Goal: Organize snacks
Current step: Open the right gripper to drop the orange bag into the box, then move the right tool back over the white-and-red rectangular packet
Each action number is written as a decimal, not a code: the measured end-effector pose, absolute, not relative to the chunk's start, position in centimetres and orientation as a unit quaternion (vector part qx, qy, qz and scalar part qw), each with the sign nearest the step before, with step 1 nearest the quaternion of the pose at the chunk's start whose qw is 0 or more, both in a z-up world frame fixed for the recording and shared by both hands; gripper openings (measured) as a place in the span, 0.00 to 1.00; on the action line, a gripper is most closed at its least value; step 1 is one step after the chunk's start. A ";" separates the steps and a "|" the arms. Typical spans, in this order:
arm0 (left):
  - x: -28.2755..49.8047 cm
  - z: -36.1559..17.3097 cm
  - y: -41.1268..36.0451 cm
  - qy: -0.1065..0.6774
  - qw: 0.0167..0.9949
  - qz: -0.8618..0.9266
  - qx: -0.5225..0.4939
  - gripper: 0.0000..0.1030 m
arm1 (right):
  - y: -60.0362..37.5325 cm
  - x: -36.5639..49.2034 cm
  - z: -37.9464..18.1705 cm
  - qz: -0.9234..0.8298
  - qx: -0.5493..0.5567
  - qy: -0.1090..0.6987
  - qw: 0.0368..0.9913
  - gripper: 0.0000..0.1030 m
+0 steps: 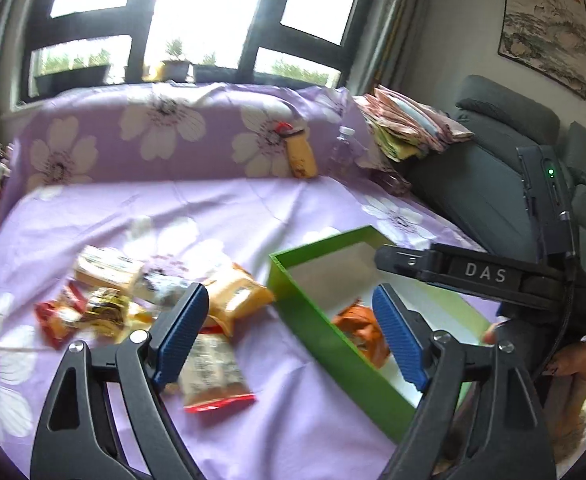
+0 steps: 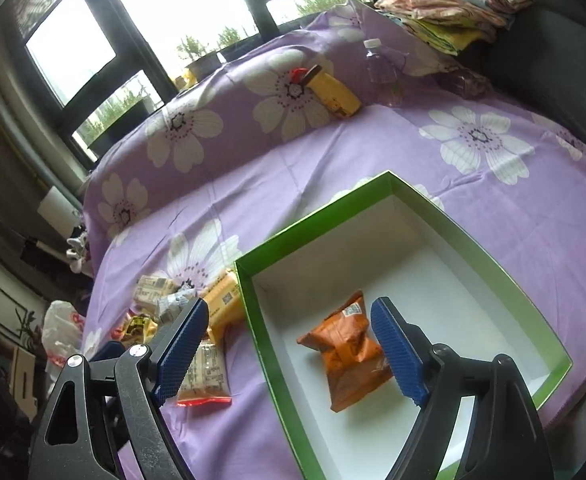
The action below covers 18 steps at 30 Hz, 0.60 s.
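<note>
- The left gripper (image 1: 291, 330) is wide open. Nothing is between its blue fingers (image 1: 185, 330).
- It hangs over the near left wall of the green box (image 1: 325, 338), with one finger over the snack pile and the other over the box.
- The right gripper (image 2: 289, 352) is wide open too. It holds nothing.
- Its right finger (image 2: 399, 354) is just beside the orange snack bag (image 2: 349, 354). I cannot tell if they touch.
- The orange snack bag lies alone on the white floor of the green box (image 2: 493, 264), near the front left part. It looks crumpled.
- The green box is open on top and sits on a purple sheet with white flowers (image 2: 373, 152). The sheet covers a bed or couch; I cannot tell which.
- A pile of snack packs (image 1: 133, 288) lies on the sheet just left of the box. It is blurry in the left view.
- A clear pack with a red edge (image 2: 207, 376) lies nearest, a little apart from the box.
- An orange-yellow pack (image 2: 223, 304) lies right beside the left wall of the box.
- Far back, a yellow pack (image 2: 335, 94) leans on the raised part of the sheet.
- A clear bottle with a white cap (image 2: 381, 68) stands to its right.
- Folded cloths (image 2: 453, 12) are stacked in the far right corner.
- In the left view, the other gripper's black body (image 1: 489, 276) reaches over the box from the right.
</note>
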<state>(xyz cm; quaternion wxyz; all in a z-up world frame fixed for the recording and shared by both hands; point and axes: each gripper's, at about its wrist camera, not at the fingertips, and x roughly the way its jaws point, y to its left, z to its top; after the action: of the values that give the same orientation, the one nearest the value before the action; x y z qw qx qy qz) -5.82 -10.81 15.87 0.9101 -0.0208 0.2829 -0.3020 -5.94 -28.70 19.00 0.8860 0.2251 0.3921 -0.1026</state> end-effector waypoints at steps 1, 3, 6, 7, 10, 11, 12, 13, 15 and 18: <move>-5.9 15.8 -9.8 0.276 0.917 -0.287 -0.008 0.84 | -28.2 -5.7 19.0 -0.105 0.217 0.392 0.887 0.83; -5.8 15.1 -7.5 0.274 0.927 -0.257 0.004 0.85 | -27.0 -5.2 19.0 -0.106 0.201 0.394 0.890 0.83; -4.9 13.3 -4.4 0.289 0.931 -0.223 -0.001 0.87 | -24.9 -4.3 18.9 -0.098 0.174 0.397 0.896 0.83; -4.5 12.4 -3.4 0.299 0.930 -0.216 -0.007 0.88 | -23.9 -4.0 18.8 -0.094 0.160 0.398 0.899 0.83; -3.0 9.7 -1.3 0.335 0.920 -0.198 -0.037 0.87 | -21.0 -3.0 18.0 -0.065 0.126 0.394 0.908 0.84; -2.2 8.8 -0.8 0.350 0.915 -0.194 -0.046 0.87 | -20.0 -2.7 17.5 -0.052 0.119 0.396 0.909 0.84; -1.5 8.1 -0.6 0.368 0.908 -0.192 -0.055 0.87 | -19.1 -2.3 16.9 -0.037 0.114 0.401 0.908 0.84; -0.7 7.4 -0.2 0.385 0.901 -0.187 -0.063 0.87 | -18.3 -1.9 16.2 -0.023 0.110 0.409 0.905 0.84; 0.0 6.6 0.4 0.403 0.896 -0.171 -0.075 0.87 | -16.9 -1.1 14.5 -0.001 0.102 0.431 0.896 0.84; 0.7 5.7 1.0 0.425 0.884 -0.167 -0.104 0.87 | -15.5 -0.2 12.3 0.011 0.097 0.465 0.880 0.84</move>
<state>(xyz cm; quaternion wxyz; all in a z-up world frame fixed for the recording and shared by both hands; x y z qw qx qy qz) 0.66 1.03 5.72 0.8837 -0.1038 0.4247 -0.1669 -0.22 -15.49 12.28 0.8798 0.0973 0.4652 0.0106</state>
